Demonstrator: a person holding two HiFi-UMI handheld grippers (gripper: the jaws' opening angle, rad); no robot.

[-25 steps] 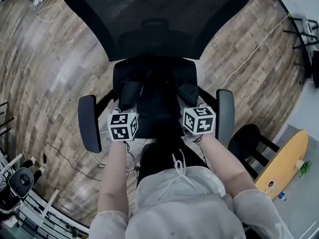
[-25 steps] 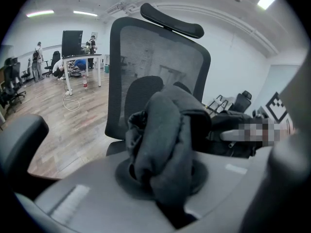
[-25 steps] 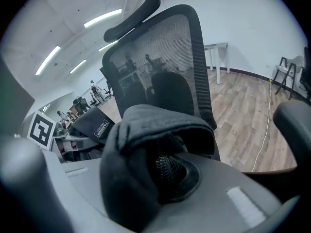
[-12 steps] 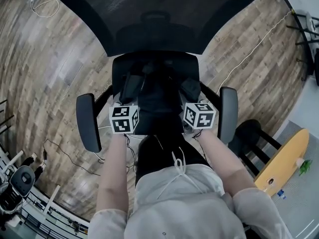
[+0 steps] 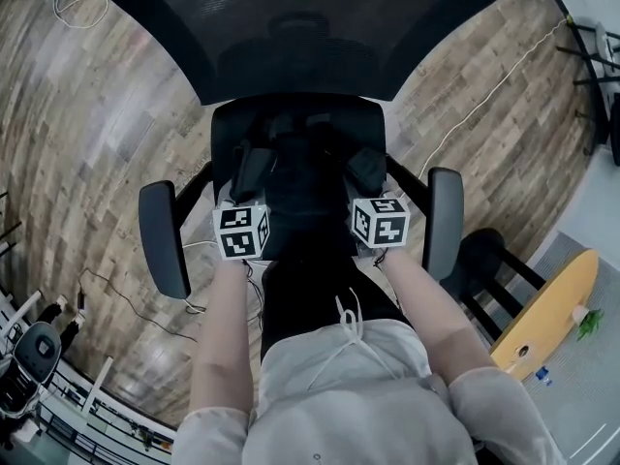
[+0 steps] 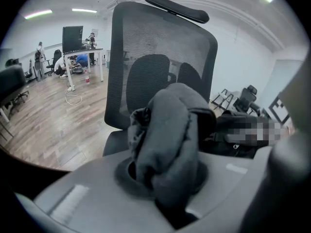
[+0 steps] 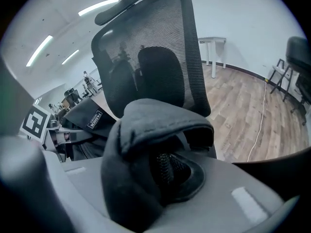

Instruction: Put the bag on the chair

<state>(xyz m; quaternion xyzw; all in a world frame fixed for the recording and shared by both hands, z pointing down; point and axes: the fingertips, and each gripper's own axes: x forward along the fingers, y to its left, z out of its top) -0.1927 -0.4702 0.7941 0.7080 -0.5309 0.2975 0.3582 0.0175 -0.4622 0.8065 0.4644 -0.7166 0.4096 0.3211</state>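
Note:
A black office chair (image 5: 232, 134) with a mesh back (image 5: 300, 27) stands in front of me. A black bag (image 5: 305, 201) lies over its seat, between my two grippers. My left gripper (image 5: 250, 177) is shut on a bunched grey strap (image 6: 165, 135) of the bag, which fills the space between the jaws of the left gripper (image 6: 167, 188). A padded black strap (image 7: 160, 123) sits folded between the jaws of my right gripper (image 7: 158, 183). Those jaws have just been opening a little, with the strap still between them. In the head view the right gripper (image 5: 368, 174) is by the bag's right side.
The armrests (image 5: 160, 240) (image 5: 444, 221) flank both hands. A white cord (image 5: 484, 95) runs over the wood floor at the right. A yellow board (image 5: 542, 308) and a black stool (image 5: 484, 260) stand at lower right. People sit at a desk (image 6: 80, 52) far off.
Both grippers have sunk toward the seat with the bag between them. The right marker cube has drifted slightly left.

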